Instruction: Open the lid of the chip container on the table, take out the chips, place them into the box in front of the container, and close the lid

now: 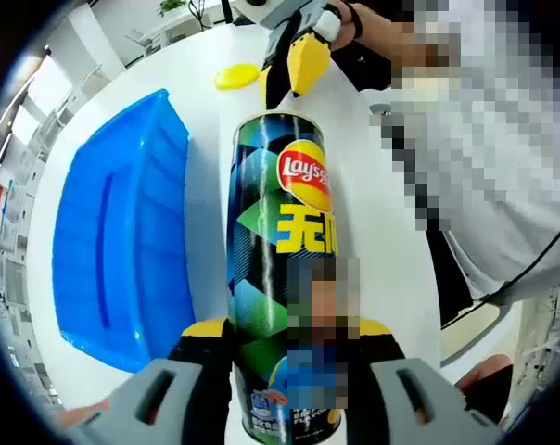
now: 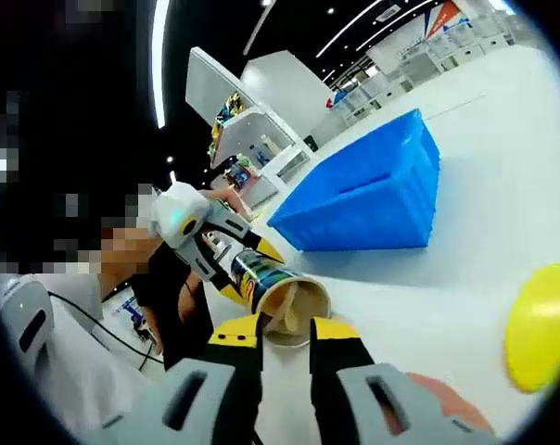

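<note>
Left gripper (image 1: pixel 285 371) clamps the chip can (image 1: pixel 285 278); right gripper (image 2: pixel 285 338), jaws nearly shut, reveals chips (image 2: pixel 294 311) inside its open mouth.

White table (image 1: pixel 391 269) w/ blue box (image 1: pixel 122 250) & yellow lid (image 1: pixel 236 75) flat on it.

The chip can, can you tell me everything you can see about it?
The tall, dark Lay's chip can has green and yellow patterns and a red-and-yellow logo. Its yellow plastic lid is off, lying apart on the white table. The open mouth shows chips inside. The left gripper grips its lower end, tilting it toward the right gripper, whose tips sit at the mouth.
</note>
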The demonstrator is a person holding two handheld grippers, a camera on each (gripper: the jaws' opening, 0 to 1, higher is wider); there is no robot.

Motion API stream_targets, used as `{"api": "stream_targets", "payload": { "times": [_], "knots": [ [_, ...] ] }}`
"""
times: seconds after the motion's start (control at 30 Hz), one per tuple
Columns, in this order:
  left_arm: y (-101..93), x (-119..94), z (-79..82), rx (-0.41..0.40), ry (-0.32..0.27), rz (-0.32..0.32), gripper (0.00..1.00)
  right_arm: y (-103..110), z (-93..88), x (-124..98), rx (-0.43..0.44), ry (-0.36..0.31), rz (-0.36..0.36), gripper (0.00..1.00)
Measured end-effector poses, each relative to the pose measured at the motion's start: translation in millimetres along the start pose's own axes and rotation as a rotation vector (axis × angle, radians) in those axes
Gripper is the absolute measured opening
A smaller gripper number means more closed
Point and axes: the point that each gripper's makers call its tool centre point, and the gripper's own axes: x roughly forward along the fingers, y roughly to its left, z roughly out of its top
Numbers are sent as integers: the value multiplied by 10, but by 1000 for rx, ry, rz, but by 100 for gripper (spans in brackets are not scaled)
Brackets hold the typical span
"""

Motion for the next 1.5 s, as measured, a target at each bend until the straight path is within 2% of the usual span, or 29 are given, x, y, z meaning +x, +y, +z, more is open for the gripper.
{"api": "stream_targets", "payload": {
  "times": [0.07, 0.3, 0.33, 0.4, 0.5, 0.7, 0.87, 1.03, 1.17, 1.2, 1.23, 1.27, 1.33, 1.37, 1.4, 1.47, 1.5],
  "knots": [
    [-2, -1, -1, -1, -1, -3, 46, -2, -47, 46, -3, 39, -4, 20],
    [-7, 1, -12, 1, 11, -12, 46, 41, -64, 104, 9, 91, 30, 20],
    [-8, 2, -11, 0, 11, -14, 46, 13, -31, 107, 20, 91, 41, 20],
    [-9, 4, -10, -1, 11, -16, 46, -11, -24, 116, 106, 100, 47, 20],
    [-11, 6, -10, 0, 15, -18, 46, -18, -45, 133, 100, 102, 42, 20],
    [-15, 4, -10, -1, 16, -16, 46, 62, -172, 215, 122, 151, 57, 17],
    [-15, 2, -14, 2, 20, -14, 46, -26, -69, 256, 150, 145, 31, 16],
    [-9, 4, -17, -9, 26, -11, 46, -8, -69, 281, 150, 179, 19, 11],
    [-7, 5, -22, -10, 29, -7, 46, 10, -96, 282, 144, 163, 24, 9],
    [-6, 5, -23, -11, 29, -7, 46, 38, -83, 294, 152, 149, 45, 4],
    [-1, 6, -24, -13, 29, -6, 46, 93, -62, 312, 175, 131, 76, 4],
    [4, 6, -33, -14, 33, -5, 46, 31, -78, 325, 160, 123, 51, 3],
    [9, 3, -40, -15, 33, -1, 46, 9, -80, 326, 156, 115, 54, 1],
    [8, 2, -41, -13, 30, 2, 46, 6, -63, 328, 205, 104, 46, 0],
    [7, 3, -42, -10, 34, 7, 46, 6, -70, 331, 201, 107, 46, 0],
    [8, 3, -44, -6, 38, 11, 46, -20, -58, 325, 276, 107, 28, 0],
    [10, 1, -45, -4, 39, 11, 46, -30, -62, 326, 266, 108, 28, 0]
  ]
}}
